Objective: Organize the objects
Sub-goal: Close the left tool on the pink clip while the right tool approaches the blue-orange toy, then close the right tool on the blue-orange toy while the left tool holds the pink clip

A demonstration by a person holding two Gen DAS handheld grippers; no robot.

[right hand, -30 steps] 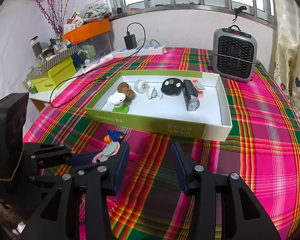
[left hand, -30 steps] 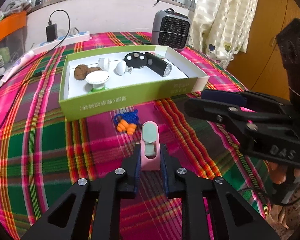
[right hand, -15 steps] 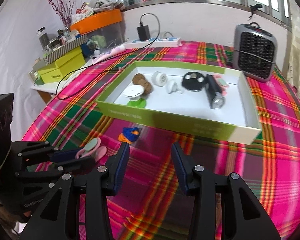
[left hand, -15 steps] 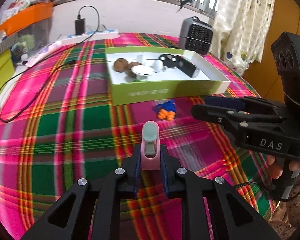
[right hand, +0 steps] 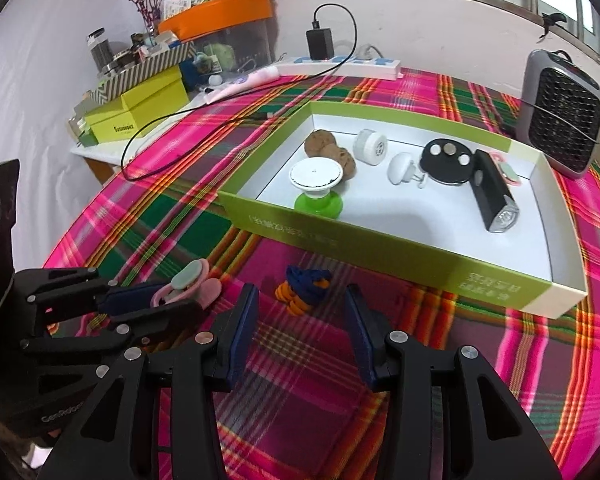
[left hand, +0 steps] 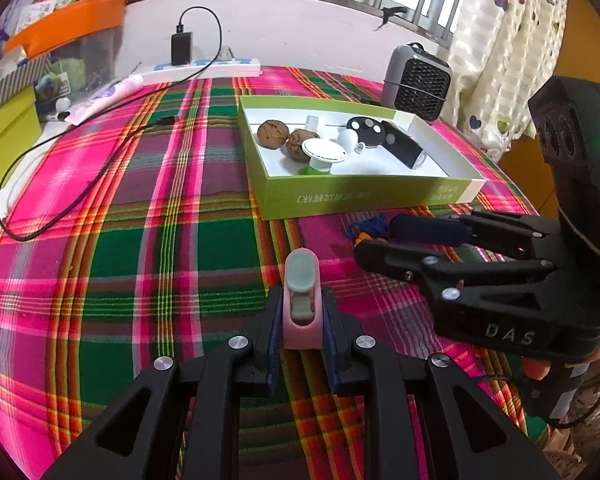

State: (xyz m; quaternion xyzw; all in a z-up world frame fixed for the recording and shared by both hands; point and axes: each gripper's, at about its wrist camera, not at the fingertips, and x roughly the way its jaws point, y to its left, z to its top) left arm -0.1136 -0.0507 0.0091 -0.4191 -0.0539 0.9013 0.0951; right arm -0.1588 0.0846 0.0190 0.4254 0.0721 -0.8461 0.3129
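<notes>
On the plaid tablecloth (left hand: 140, 264), the left gripper (left hand: 300, 332), jaws just loosening, maybe still pinches a pink clip (left hand: 302, 300); the right gripper (right hand: 300, 332) gapes empty over orange earplugs (right hand: 300, 300).

Woven plaid cloth (left hand: 148, 264) (matt), smooth card box (right hand: 380, 240), a glossy, probably plastic pink clip (left hand: 302, 300).

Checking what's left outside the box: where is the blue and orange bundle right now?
In the right wrist view the blue and orange bundle lies on the plaid tablecloth, just in front of the green box, ahead of the right gripper.
</notes>
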